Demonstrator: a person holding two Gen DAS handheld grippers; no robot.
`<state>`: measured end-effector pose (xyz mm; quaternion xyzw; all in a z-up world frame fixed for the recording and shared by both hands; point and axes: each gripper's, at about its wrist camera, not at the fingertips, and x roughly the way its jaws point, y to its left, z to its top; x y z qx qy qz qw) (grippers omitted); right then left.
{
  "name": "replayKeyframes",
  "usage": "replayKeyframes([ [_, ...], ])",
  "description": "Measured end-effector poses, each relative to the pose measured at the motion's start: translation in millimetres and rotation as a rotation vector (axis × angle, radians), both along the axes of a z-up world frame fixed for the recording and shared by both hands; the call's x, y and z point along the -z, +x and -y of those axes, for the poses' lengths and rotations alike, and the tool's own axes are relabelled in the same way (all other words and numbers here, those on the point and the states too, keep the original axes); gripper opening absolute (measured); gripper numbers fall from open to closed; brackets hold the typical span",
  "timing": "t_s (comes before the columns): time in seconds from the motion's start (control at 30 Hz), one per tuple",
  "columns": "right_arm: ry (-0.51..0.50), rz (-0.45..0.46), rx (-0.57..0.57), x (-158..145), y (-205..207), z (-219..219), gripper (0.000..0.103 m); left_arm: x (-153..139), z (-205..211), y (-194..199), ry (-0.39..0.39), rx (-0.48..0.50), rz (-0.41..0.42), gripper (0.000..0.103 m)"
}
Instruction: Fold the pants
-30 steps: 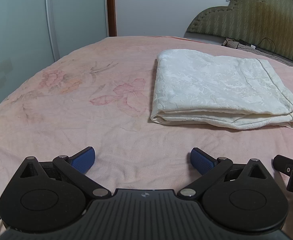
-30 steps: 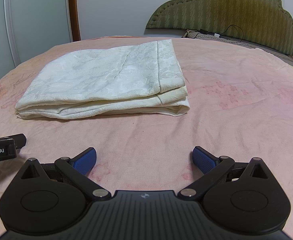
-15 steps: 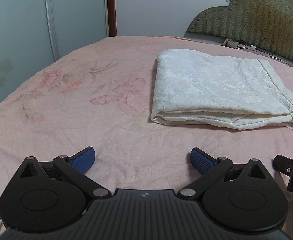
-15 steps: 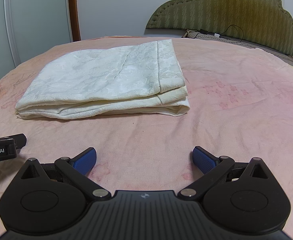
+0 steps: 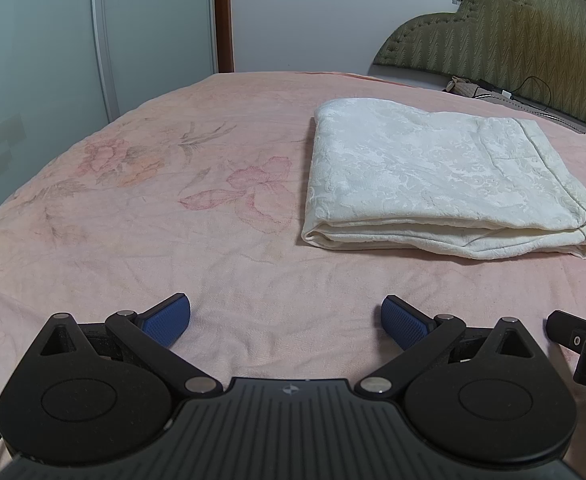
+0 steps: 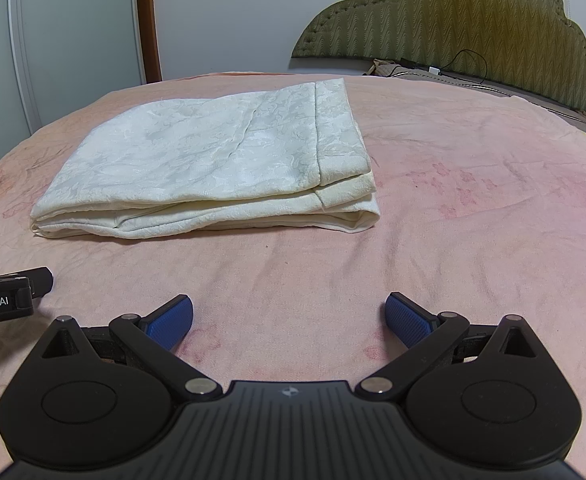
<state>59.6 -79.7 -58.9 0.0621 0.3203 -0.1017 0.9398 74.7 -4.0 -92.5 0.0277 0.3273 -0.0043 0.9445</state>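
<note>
Cream-white patterned pants [image 5: 433, 172] lie folded in a flat rectangular stack on the pink bed; they also show in the right wrist view [image 6: 213, 160]. My left gripper [image 5: 285, 318] is open and empty, low over the sheet, short of the stack and to its left. My right gripper [image 6: 289, 318] is open and empty, low over the sheet, short of the stack's right end. Each gripper's edge shows in the other's view: the right one [image 5: 581, 348] and the left one [image 6: 5, 300].
The pink floral bedsheet [image 5: 153, 208] covers the bed. An olive padded headboard [image 6: 453, 28] stands at the far right with cables and small items at its foot [image 6: 433, 70]. Pale wardrobe doors [image 5: 73, 40] stand beyond the bed's far left edge.
</note>
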Motion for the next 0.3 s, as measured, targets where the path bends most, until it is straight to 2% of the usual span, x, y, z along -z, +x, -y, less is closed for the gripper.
replayKeyframes([
  [0.3, 0.0, 0.0, 0.0, 0.0, 0.0, 0.0, 0.103, 0.1, 0.1, -0.4, -0.005, -0.001, 0.0, 0.103],
])
